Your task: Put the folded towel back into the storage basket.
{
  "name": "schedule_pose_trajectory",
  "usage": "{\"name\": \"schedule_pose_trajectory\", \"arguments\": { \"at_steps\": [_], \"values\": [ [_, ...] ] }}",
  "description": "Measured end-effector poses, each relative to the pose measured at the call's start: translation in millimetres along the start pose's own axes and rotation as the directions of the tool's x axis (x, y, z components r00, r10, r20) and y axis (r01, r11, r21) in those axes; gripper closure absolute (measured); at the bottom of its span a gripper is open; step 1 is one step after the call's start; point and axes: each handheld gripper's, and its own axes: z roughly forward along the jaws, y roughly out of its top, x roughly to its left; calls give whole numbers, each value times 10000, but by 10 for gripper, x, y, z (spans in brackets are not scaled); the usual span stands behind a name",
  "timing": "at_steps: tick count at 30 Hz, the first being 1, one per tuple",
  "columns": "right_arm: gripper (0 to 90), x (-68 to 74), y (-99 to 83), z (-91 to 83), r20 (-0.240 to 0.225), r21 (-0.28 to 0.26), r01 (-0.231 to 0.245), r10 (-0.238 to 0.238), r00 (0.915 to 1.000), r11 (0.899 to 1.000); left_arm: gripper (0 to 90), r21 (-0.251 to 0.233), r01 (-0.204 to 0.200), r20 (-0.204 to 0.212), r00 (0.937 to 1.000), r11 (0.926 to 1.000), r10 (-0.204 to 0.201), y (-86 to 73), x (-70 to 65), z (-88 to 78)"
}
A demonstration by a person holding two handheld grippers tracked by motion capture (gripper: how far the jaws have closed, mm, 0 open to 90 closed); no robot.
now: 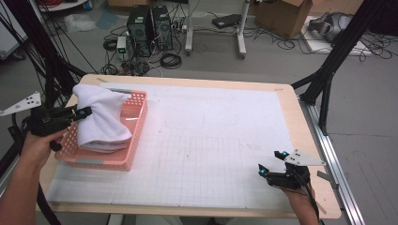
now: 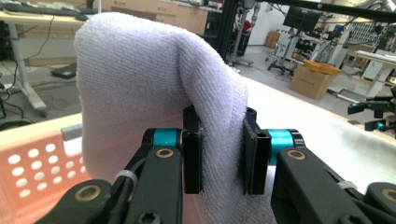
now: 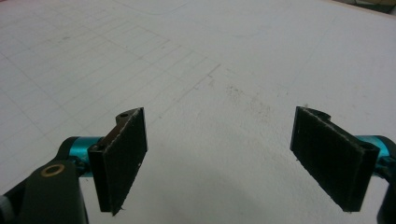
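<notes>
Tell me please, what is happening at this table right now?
A person works with a claw in each hand. The left claw is shut on a folded white towel, which sits in a pink basket at the table's left side. The right claw stands open over the white gridded mat, holding nothing.

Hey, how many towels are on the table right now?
1. The white towel sits in the pink basket at the table's left, pinched at its edge by the left gripper. Another could lie hidden beneath it.
</notes>
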Motion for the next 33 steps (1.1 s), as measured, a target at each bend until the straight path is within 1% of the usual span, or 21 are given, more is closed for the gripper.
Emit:
{"name": "schedule_pose_trajectory", "arguments": {
  "at_steps": [1,6,10,12,16,17,18,20,21,22,24,26,27,28,29,30,31,32,33],
  "values": [
    [175,-3,-4,0,10,26,19,-19,10000,10000,738,68,45,62,10000,10000,-45,-31,0,6],
    [175,1,12,-6,-5,-21,50,-50,10000,10000,738,248,24,236,9997,9997,-30,-75,-7,48],
    [175,0,6,-6,-13,-22,40,-40,10000,10000,738,437,44,345,9994,9990,-59,-106,-8,110],
    [175,0,6,-5,-24,-13,39,-39,10000,10000,738,623,21,429,9991,9981,-48,-126,-5,167],
    [175,1,10,-6,-35,-16,69,-69,10000,10000,738,649,73,437,9990,9979,-102,-144,1,227],
    [175,6,9,-7,-53,19,21,-21,10000,10000,737,666,15,519,9986,9978,-49,-157,-3,273],
    [175,7,7,-6,-43,18,22,-22,10000,10000,738,666,15,519,9986,9978,-49,-157,-3,273],
    [175,10,5,-10,-57,3,19,-19,10000,10000,737,644,39,577,9983,9979,-77,-169,-18,332],
    [175,9,4,-12,-53,-7,30,-30,10000,10000,737,671,43,628,9980,9977,-85,-181,-31,395],
    [175,11,4,-15,-57,-4,-21,21,10000,10000,737,671,43,628,9980,9977,-85,-181,-31,395],
    [175,9,3,-22,-32,-29,-14,13,10000,10000,738,620,58,649,9978,9981,-99,-189,-38,467],
    [175,8,-3,-29,-37,-15,-37,37,10000,10000,738,698,108,613,9980,9975,-151,-196,-33,487],
    [175,8,-6,-31,-18,14,-78,78,10000,10000,736,871,130,539,9984,9961,-177,-206,-19,498],
    [175,2,-8,-32,20,19,-12,12,10000,10000,735,1180,314,223,9992,9925,-343,-223,7,506],
    [175,2,-9,-33,23,7,-23,23,10000,10000,733,1180,314,223,9992,9925,-343,-223,7,506],
    [175,3,-10,-35,30,4,-32,32,10000,10000,729,1361,468,-104,9989,9896,-458,-222,18,491],
    [175,0,-10,-35,47,-18,6,-6,10000,10000,724,1478,514,-302,9984,9877,-474,-217,19,482],
    [175,0,-10,-35,47,-18,6,-6,10000,10000,718,1478,514,-302,9984,9877,-474,-217,19,482],
    [175,3,-8,-37,76,-9,-10,10,10000,10000,710,1813,657,-813,9954,9812,-517,-210,30,457]
  ]
}}
